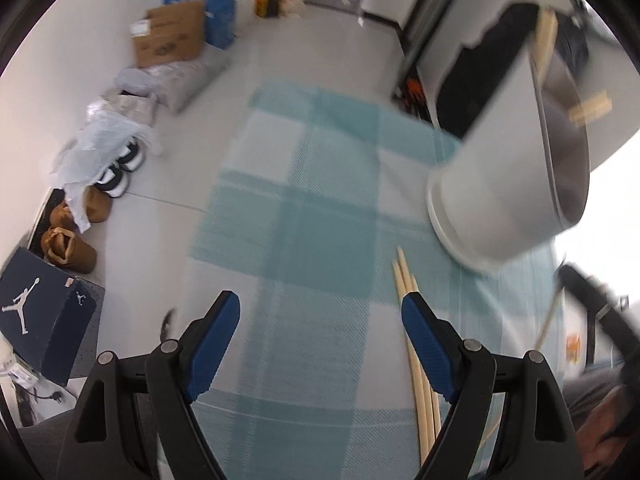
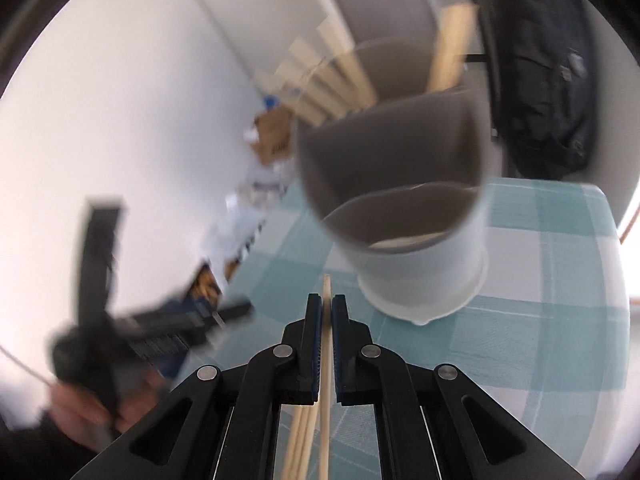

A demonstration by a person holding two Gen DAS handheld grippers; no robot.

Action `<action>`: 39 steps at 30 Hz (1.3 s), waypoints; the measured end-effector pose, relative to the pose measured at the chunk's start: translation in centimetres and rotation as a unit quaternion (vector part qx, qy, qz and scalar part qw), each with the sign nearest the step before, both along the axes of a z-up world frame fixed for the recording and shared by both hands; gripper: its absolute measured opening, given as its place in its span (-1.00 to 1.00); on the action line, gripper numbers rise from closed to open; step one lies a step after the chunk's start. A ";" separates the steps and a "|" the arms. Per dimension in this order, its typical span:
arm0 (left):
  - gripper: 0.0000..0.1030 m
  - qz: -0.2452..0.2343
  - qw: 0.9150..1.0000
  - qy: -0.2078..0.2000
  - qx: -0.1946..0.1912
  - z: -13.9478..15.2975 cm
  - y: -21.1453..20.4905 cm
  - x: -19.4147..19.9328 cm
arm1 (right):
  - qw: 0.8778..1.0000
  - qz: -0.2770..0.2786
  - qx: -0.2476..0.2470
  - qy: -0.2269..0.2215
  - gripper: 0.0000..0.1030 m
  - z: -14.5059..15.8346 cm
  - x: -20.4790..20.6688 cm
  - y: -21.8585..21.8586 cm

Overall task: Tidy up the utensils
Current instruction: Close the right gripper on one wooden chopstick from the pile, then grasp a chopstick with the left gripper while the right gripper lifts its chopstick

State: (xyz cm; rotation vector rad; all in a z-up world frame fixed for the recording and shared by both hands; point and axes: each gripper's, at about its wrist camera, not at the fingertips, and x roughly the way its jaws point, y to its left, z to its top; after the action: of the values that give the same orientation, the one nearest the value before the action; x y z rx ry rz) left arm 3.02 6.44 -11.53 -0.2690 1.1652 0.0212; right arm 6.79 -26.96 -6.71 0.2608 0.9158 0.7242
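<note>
right tongs [image 2: 327, 308] clamp chopstick [image 2: 326, 360], lower end cut off; holder [image 2: 420, 272] blurred.

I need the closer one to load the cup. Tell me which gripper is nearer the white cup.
Right. The right gripper, shut on a chopstick, sits just short of the cup. The left gripper hangs open, farther back beside it.

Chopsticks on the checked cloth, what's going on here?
A person is sorting utensils with a hand-held tool in each hand. The right tool is shut on one wooden chopstick, aimed toward the white holder on the blue-checked tablecloth; the holder already has some sticks in it. The left tool is open and empty above the cloth, beside the loose chopsticks still lying there.
</note>
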 end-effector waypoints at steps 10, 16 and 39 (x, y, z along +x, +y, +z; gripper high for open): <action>0.55 -0.026 0.999 0.042 0.022 -1.1 -2.5 0.2 | 0.996 -0.052 0.073 0.021 -0.92 -0.3 -0.8 -6.1; 0.55 -0.032 0.996 0.049 0.074 -1.4 -3.8 0.3 | 0.996 -0.056 0.070 -0.001 -0.92 1.1 -1.7 -7.6; -0.23 -0.038 0.992 0.068 0.104 -1.4 -4.6 2.5 | 0.991 -0.093 0.099 -0.009 -0.92 2.5 -0.9 -12.8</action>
State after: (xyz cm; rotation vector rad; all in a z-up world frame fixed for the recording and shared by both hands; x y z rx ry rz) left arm 5.49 1.82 -12.94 -0.0385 1.2971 0.0949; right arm 5.93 -39.74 -4.16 0.5083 0.7916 0.6427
